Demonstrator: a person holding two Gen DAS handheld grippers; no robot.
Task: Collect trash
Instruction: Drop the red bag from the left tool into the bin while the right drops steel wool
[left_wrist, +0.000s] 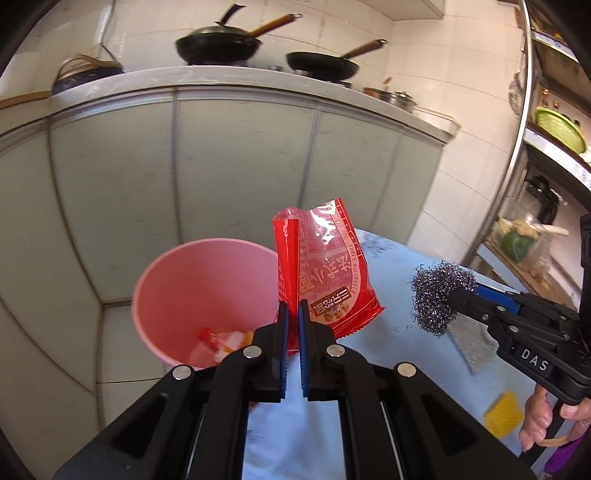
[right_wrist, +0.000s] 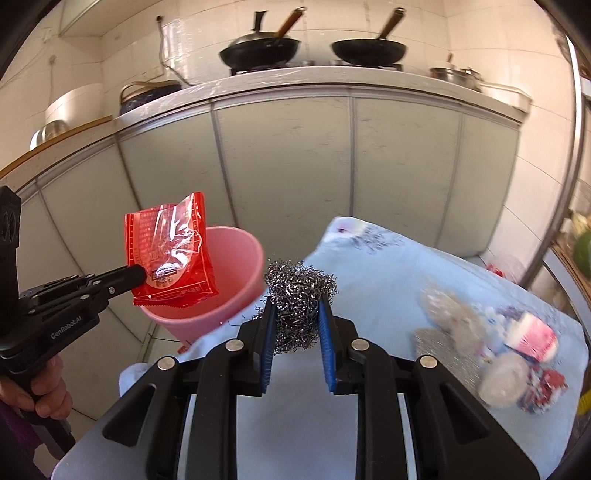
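My left gripper is shut on a red snack wrapper and holds it upright at the right rim of the pink bin. The bin holds a few scraps at its bottom. My right gripper is shut on a ball of steel wool, held above the light blue table just right of the bin. In the right wrist view the wrapper hangs in front of the bin in the left gripper. The steel wool also shows in the left wrist view.
More trash lies on the table's right side: a pink-and-white wrapper, crumpled pieces and a silver scouring pad. A yellow sponge lies near the front edge. Grey cabinets with pans stand behind.
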